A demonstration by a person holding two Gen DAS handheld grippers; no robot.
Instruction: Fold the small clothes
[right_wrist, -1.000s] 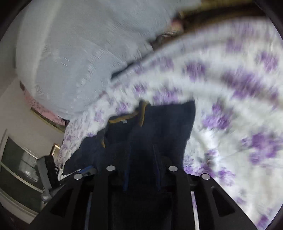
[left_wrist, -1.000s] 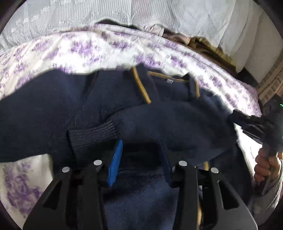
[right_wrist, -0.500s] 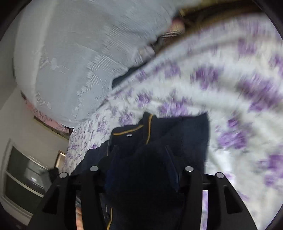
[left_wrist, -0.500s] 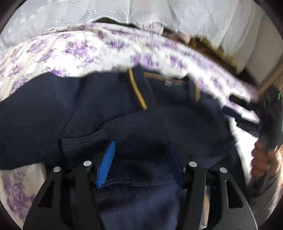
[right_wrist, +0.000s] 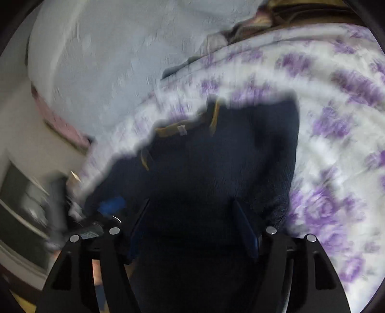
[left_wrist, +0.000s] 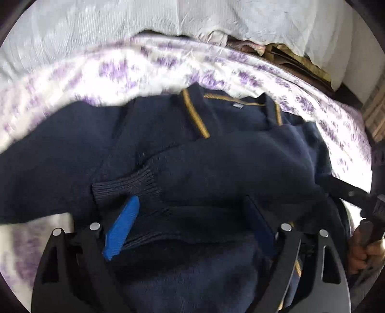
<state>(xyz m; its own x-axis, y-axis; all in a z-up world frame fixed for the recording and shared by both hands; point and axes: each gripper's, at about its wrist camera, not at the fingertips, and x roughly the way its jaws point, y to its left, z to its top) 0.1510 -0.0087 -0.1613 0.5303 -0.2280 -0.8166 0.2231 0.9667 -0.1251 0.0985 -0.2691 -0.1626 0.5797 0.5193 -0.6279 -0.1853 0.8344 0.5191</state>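
Observation:
A small navy knitted sweater (left_wrist: 149, 144) with mustard collar trim lies on a white bedspread with purple flowers (left_wrist: 96, 72). One sleeve is folded across the chest, its ribbed cuff (left_wrist: 122, 186) just ahead of my left gripper (left_wrist: 190, 211). That gripper is open wide, blue pads (left_wrist: 121, 227) spread, with the sweater's lower hem bunched between them. In the right wrist view the sweater (right_wrist: 228, 149) fills the middle, and my right gripper (right_wrist: 192, 216) is open over dark knit. The right gripper also shows in the left wrist view (left_wrist: 349, 195), at the sweater's right edge.
A pale grey-white textured cover (left_wrist: 144, 21) lies bunched along the far side of the bed. Brown and tan fabric (left_wrist: 296, 57) sits at the far right. A dark cabinet or screen (right_wrist: 21, 192) stands beyond the bed's left edge in the right wrist view.
Both grippers' jaws have spread wider apart. The left gripper has moved slightly forward over the hem. The right gripper has swung, blurring its view, and the sweater fills more of it.

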